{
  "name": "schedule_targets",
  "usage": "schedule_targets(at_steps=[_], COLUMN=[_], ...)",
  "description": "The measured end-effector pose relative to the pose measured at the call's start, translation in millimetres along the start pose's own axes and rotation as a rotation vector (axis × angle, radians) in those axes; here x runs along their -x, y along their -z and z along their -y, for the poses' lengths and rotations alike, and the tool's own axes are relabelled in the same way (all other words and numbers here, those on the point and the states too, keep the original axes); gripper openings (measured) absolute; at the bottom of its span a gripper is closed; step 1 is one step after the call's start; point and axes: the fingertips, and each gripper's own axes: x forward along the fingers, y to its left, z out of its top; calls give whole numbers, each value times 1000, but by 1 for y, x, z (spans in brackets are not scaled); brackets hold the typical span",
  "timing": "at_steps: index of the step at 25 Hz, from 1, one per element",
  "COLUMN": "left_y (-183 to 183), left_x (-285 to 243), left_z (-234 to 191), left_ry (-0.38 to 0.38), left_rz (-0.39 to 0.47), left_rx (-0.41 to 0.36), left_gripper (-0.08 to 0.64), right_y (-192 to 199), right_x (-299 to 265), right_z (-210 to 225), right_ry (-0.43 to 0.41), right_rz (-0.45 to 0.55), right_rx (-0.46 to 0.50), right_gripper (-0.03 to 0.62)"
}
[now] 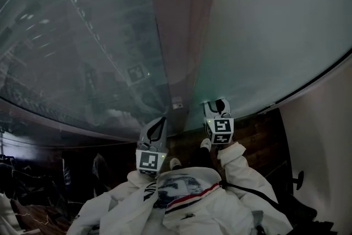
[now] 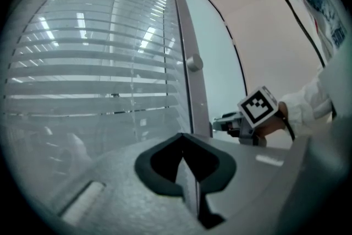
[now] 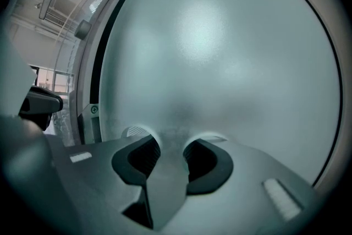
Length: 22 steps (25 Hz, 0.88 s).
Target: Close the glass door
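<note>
The frosted glass door (image 1: 264,25) fills the right half of the head view and nearly all of the right gripper view (image 3: 220,52). My right gripper (image 1: 216,104) is level with its tips at the frosted pane, close to the door's edge. Its jaws (image 3: 171,143) stand apart and only the glass shows through the gap. A grey upright frame post (image 1: 179,36) separates the door from a clear pane with blinds (image 1: 82,36). My left gripper (image 1: 159,121) hangs just left of the post, jaws together (image 2: 184,137) and holding nothing. The right gripper (image 2: 220,124) also shows in the left gripper view.
A round knob (image 2: 193,63) sits on the post and a small metal fitting (image 1: 177,103) at its foot. A white wall (image 1: 324,135) borders the door on the right. The person's white sleeves and jacket (image 1: 187,201) fill the lower head view.
</note>
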Motion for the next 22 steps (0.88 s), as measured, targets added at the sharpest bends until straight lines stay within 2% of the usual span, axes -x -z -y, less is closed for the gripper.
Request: schedule_targets(at_steps=[12,22], left_y=[0,-9], left_x=[6,10], left_z=[-1,3], left_ry=[-3,-3], left_rz=[-26,-29], left_rx=[-12,17], left_gripper=[-5,-5], right_y=[-4,-2], right_x=[-6,-6], right_z=[1,0], right_ry=[7,3], right_rz=[12,17], right_rx=[11,15], right_gripper=[130,130])
